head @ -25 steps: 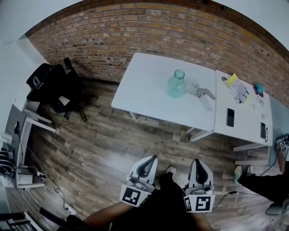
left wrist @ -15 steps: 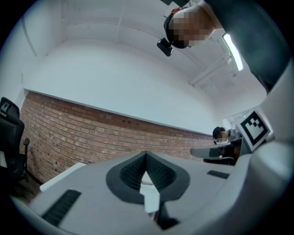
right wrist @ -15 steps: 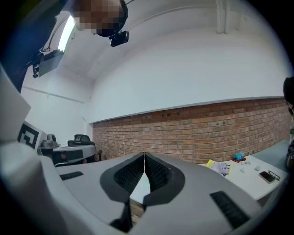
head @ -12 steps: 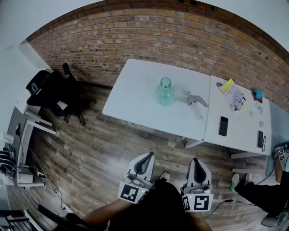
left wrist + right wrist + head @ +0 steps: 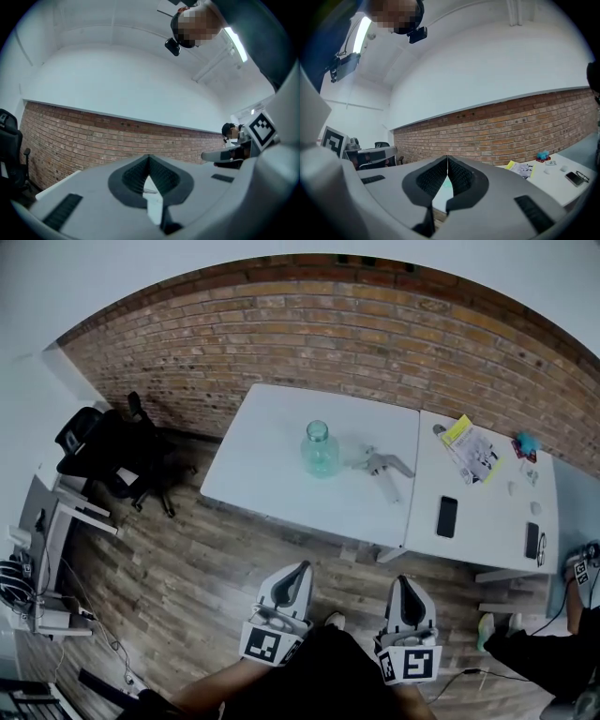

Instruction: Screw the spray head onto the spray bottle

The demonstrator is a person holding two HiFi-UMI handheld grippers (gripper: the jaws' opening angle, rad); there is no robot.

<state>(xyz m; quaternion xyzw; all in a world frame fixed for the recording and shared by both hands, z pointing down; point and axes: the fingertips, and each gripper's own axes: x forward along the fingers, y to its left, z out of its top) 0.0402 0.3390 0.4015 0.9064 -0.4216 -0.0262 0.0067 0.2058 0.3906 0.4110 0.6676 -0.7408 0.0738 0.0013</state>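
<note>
Left tool (image 5: pixel 300 567), right tool (image 5: pixel 403 580): jaws together, empty, well short of the desk (image 5: pixel 267 474); the desk sits nearer you than a second ago; spray bottle (image 5: pixel 320 451) upright on it; spray head (image 5: pixel 380 465) lying just right of the bottle; your approach is under way, nothing grasped yet.

Right gripper (image 5: pixel 447 164), jaws pressed together and empty, faces a brick wall (image 5: pixel 497 131); white table (image 5: pixel 553 182) right, perhaps bearing a phone (image 5: pixel 574 177).

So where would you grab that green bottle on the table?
Probably the bottle by its round body, coming level from the near side: it stands upright, its open neck must stay free for threading, and the spray head lies apart on its right.
</note>
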